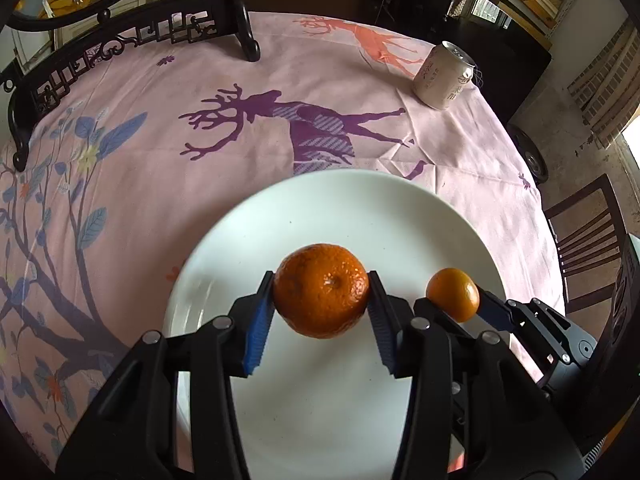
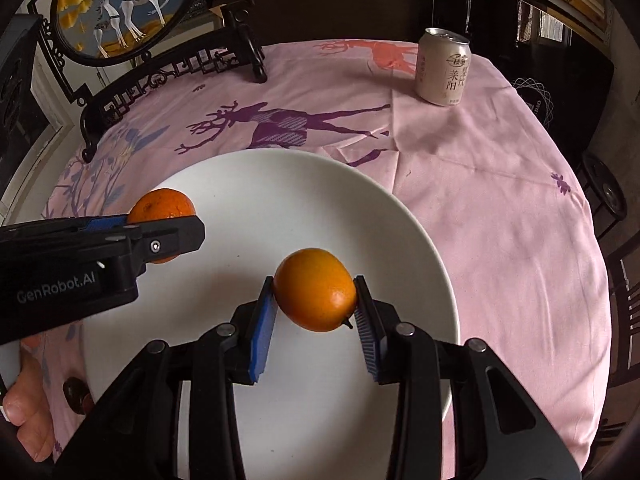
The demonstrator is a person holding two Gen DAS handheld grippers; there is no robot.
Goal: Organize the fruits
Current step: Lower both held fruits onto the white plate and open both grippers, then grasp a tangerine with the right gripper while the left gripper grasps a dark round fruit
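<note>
Both wrist views steeply down, sharing plate (image 1: 400,208)

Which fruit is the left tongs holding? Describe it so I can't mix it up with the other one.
Find the big white plate on the pink deer-print tablecloth. Two orange fruits hang over it, each pinched in tongs. The left tongs hold the larger orange, darker with dimpled, mottled skin; the smaller orange in the right tongs is smooth.

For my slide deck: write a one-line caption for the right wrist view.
Right gripper holds a smooth orange above the white plate, left gripper alongside with another.
</note>
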